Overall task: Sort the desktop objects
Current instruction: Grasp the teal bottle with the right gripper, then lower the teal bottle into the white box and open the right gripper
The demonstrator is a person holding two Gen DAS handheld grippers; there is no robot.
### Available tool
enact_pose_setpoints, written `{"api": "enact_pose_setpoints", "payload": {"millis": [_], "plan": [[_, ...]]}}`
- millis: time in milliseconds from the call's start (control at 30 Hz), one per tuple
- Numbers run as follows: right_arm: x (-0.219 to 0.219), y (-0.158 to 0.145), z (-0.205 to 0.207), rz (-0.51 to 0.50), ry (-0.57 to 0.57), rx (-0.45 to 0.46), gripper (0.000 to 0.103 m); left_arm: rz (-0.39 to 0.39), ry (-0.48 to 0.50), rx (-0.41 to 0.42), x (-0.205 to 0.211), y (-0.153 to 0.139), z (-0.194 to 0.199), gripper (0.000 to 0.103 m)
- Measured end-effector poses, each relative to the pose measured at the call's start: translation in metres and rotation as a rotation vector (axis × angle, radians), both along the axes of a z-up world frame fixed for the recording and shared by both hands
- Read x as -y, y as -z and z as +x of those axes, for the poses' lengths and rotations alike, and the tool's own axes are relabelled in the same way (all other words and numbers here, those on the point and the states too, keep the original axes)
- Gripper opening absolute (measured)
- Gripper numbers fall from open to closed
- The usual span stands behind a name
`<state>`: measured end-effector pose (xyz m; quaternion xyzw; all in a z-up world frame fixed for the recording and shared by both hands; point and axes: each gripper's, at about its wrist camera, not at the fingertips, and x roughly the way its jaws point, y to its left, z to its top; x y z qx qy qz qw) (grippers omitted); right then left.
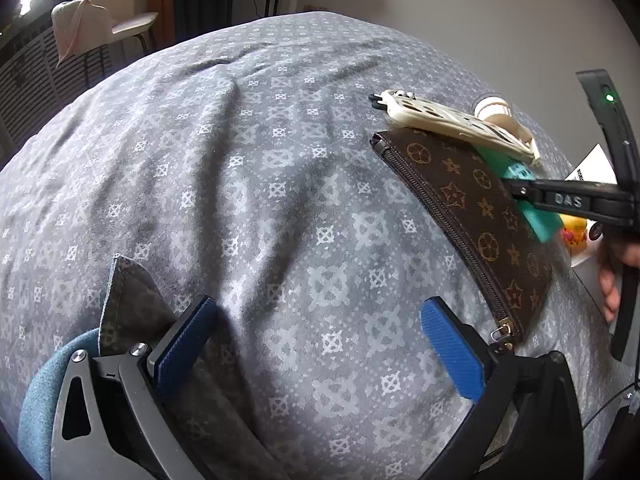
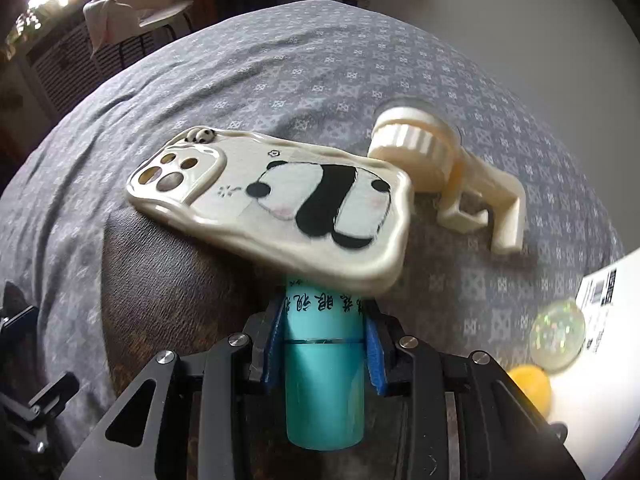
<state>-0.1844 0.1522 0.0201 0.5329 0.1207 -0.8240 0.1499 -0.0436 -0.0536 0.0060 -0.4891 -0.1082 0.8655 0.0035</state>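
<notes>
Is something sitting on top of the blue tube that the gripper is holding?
Yes. The cream panda phone case lies tilted over the far end of the teal cylindrical tube that the right gripper clamps, above the brown patterned zip pouch.

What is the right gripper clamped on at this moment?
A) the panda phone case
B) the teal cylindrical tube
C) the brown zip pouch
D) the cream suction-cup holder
B: in the right wrist view the right gripper has its blue pads pressed against both sides of the teal tube, while the panda phone case rests on the tube's far end, ahead of the fingers.
</notes>
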Motion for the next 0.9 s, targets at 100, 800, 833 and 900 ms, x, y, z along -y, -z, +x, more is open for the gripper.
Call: {"api": "enact_pose_setpoints", "payload": {"millis": [100,800,833,900], "plan": [[-0.020,-0.016,0.034,-0.041,0.021,-0.003,0.032,-0.003,-0.002,0.000,0.000,0.000,-0.001,0.103],[-0.276,-0.183,0.214,-0.253,0.476,-0.324,0.032,-0.099,-0.005,0.024,-0.011,0.004,0.004,0.103],[-0.290,-0.183,0.208,-0.234,0.501,-0.331,0.032,-0.108,-0.006,0.024,-0.013,0.004,0.004,0.103],[-0.315,-0.176,0.190,-0.180,0.554,-0.347,0.032,-0.125,-0.010,0.023,-0.015,0.004,0.005,0.103]]}}
